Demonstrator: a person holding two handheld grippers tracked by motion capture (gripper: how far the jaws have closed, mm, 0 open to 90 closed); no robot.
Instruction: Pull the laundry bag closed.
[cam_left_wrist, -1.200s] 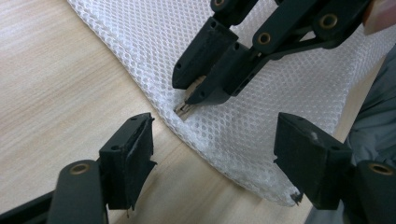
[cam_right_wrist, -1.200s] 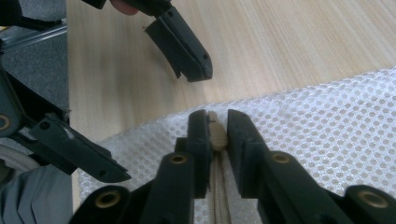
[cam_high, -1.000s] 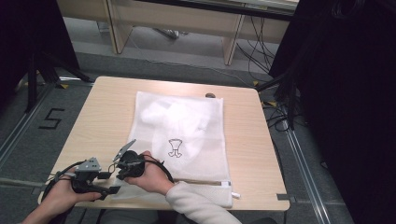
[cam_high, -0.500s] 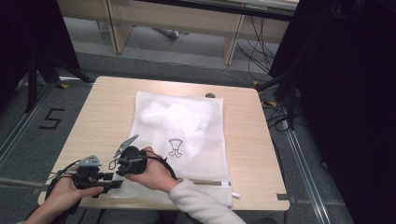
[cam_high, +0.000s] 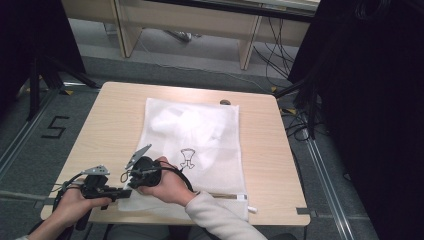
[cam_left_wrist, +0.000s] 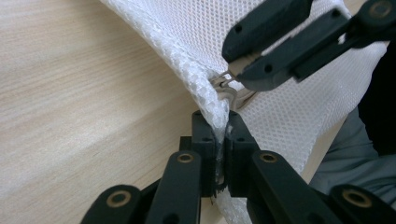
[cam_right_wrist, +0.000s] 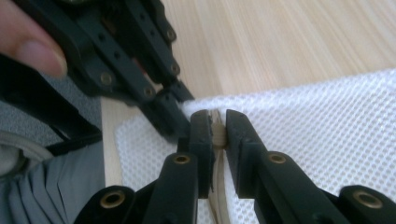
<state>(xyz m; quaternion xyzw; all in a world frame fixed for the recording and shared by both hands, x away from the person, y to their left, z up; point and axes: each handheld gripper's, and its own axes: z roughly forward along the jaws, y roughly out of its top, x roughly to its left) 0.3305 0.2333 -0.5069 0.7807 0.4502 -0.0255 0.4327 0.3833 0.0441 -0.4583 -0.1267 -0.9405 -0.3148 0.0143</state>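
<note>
A white mesh bag (cam_high: 200, 135) with a small printed figure lies flat on the wooden table (cam_high: 112, 120). My left gripper (cam_left_wrist: 217, 128) has just been closing and is now shut on the bag's near-left corner, with mesh (cam_left_wrist: 187, 42) pinched between its jaws. My right gripper (cam_right_wrist: 215, 123) is shut on the beige zipper pull (cam_right_wrist: 217, 133) right beside it. In the left gripper view the right gripper (cam_left_wrist: 245, 70) pinches the zipper pull (cam_left_wrist: 228, 79) just above my jaws. In the high view both grippers, left (cam_high: 120, 192) and right (cam_high: 131, 179), meet at the table's near-left edge.
A small dark object (cam_high: 225, 102) lies at the table's far edge. Cables (cam_high: 300, 120) trail on the floor at the right. A "5" mark (cam_high: 55, 127) is on the floor at the left. Wooden furniture legs (cam_high: 247, 45) stand beyond the table.
The right hand has risen slightly with its gripper at the bag's corner. The left hand has stayed where it was.
</note>
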